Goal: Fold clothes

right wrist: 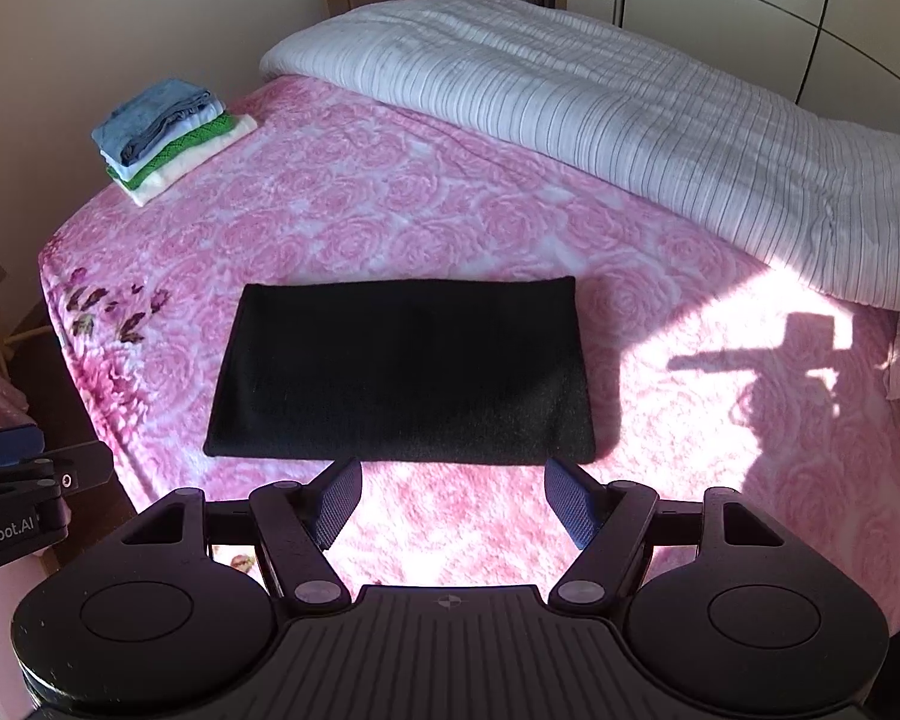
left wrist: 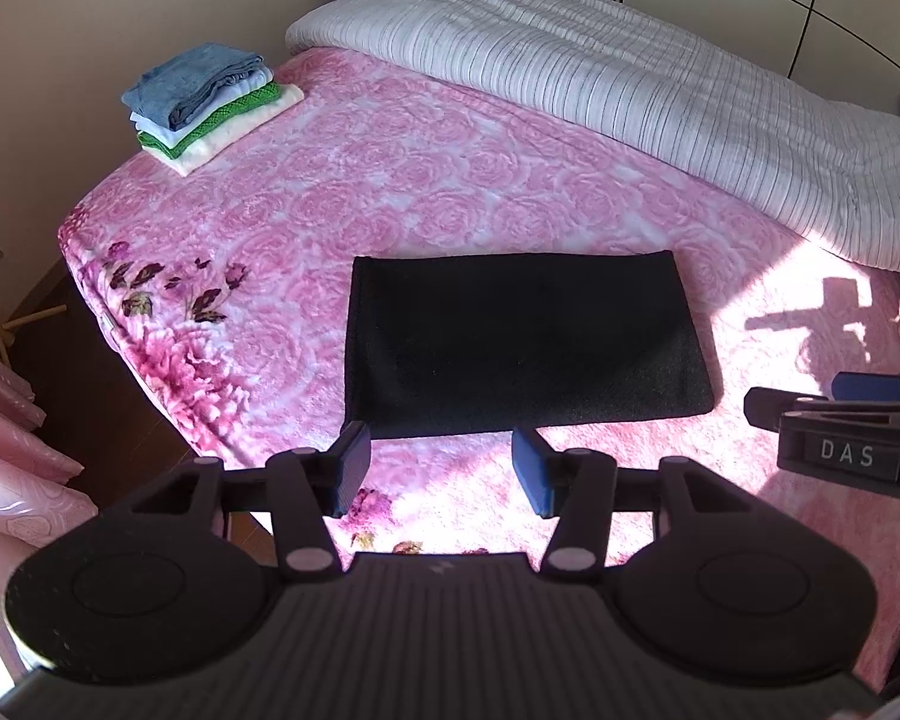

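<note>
A black garment point(left wrist: 525, 339) point(right wrist: 402, 369) lies folded into a flat rectangle on the pink rose-patterned bed cover point(left wrist: 342, 192) point(right wrist: 342, 210). My left gripper point(left wrist: 441, 465) hovers above the cover just short of the garment's near edge, open, with nothing between its blue pads. My right gripper point(right wrist: 450, 501) hangs likewise before the near edge, open and empty. In the left wrist view the right gripper point(left wrist: 834, 414) shows at the right edge; in the right wrist view the left gripper point(right wrist: 24, 468) shows at the left edge.
A stack of folded clothes point(left wrist: 207, 102) point(right wrist: 165, 135), blue on top, then green and white, sits at the bed's far left corner. A striped grey quilt point(left wrist: 630, 96) point(right wrist: 630, 114) lies bunched along the far side. The bed's left edge drops to a dark floor point(left wrist: 90, 396).
</note>
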